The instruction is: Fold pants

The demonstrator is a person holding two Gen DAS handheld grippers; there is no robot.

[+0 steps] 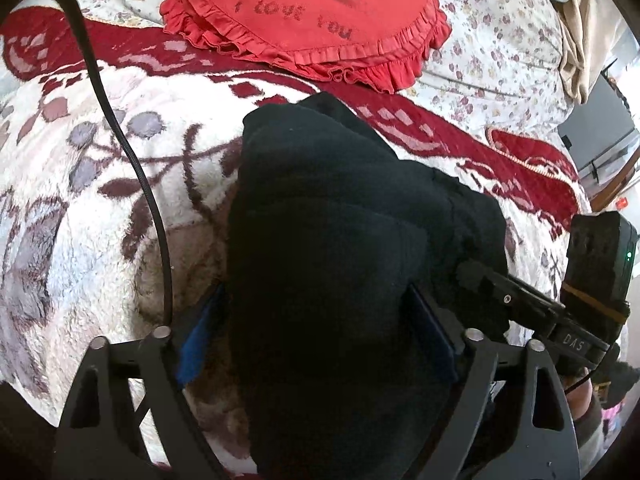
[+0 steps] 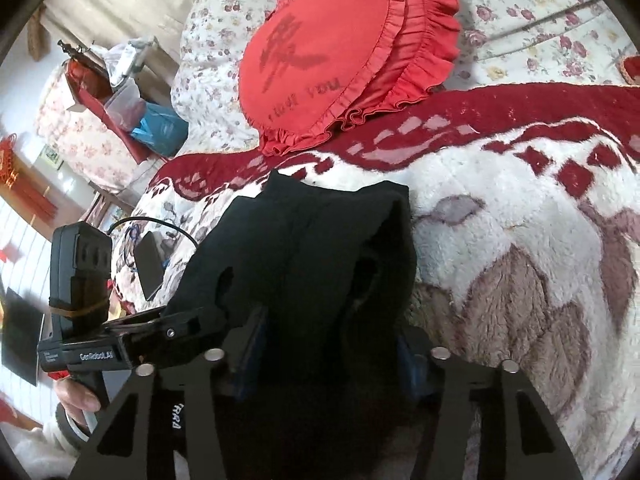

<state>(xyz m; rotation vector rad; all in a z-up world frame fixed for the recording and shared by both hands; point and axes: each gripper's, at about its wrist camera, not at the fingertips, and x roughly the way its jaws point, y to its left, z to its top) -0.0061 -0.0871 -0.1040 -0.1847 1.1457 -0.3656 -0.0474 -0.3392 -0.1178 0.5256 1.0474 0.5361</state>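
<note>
1. Between the blue pads of the left gripper (image 1: pixel 316 332) sits a thick bundle of black pants (image 1: pixel 340 240); the jaws stand wide, the right pad against the cloth, while the left pad appears to sit just off it, so a firm grip cannot be told.
2. Seen from the right wrist, the right gripper (image 2: pixel 328 344) has the same black pants (image 2: pixel 316 248) between its blue pads, jaws about half apart and the cloth filling the gap; both pads look to press on it.
3. Each gripper shows in the other's view, its tip at the edge of the bundle, just beside its partner.
4. The pants lie bunched in a dark heap on a fluffy white and red blanket (image 1: pixel 100 200), rising toward the cameras.
5. A black cable (image 1: pixel 132 152) crosses the blanket on the left of the left wrist view.
6. Beyond the pants, a red frilled heart cushion (image 2: pixel 320 64) rests partly on the blanket and partly on a floral quilt (image 2: pixel 540 8).
7. A person's thumb (image 2: pixel 80 396) shows on the left gripper's handle.
</note>
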